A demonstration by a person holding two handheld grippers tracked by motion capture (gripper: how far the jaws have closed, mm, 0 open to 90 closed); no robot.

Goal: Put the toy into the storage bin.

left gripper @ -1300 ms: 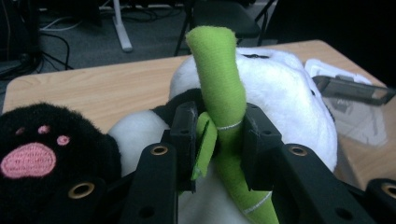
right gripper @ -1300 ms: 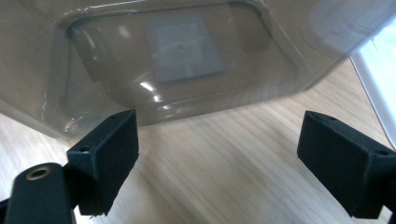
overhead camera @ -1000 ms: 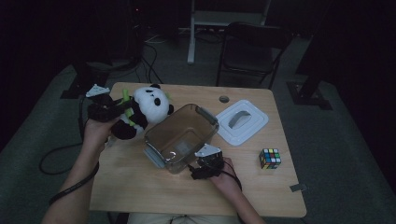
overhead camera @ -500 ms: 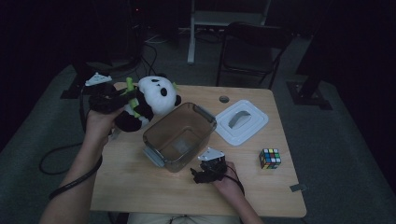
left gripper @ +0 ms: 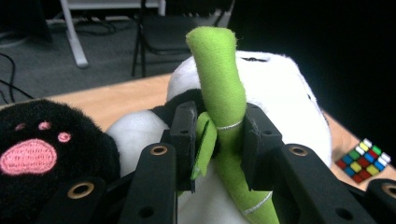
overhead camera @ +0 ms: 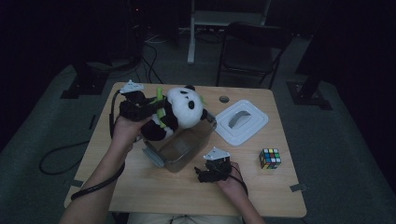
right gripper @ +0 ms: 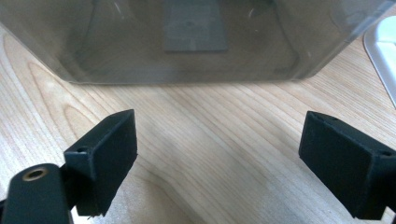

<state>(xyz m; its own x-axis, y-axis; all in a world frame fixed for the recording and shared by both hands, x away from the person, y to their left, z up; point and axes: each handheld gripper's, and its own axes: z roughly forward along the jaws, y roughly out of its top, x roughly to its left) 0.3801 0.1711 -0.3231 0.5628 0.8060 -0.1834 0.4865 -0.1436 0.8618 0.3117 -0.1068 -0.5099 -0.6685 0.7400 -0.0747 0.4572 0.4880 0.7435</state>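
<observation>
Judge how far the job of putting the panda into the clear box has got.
Done: the lid is off, lying beside the box. In hand: the left gripper is shut on the panda's green stalk, holding it above the box. Left: lowering and release. The right gripper rests open.

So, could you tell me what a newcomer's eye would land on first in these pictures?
Probably the panda plush, held over the left end of the clear bin by the left gripper, shut on its green stalk. Then the colourful cube near the table's right edge, and the open right gripper facing the bin.
</observation>
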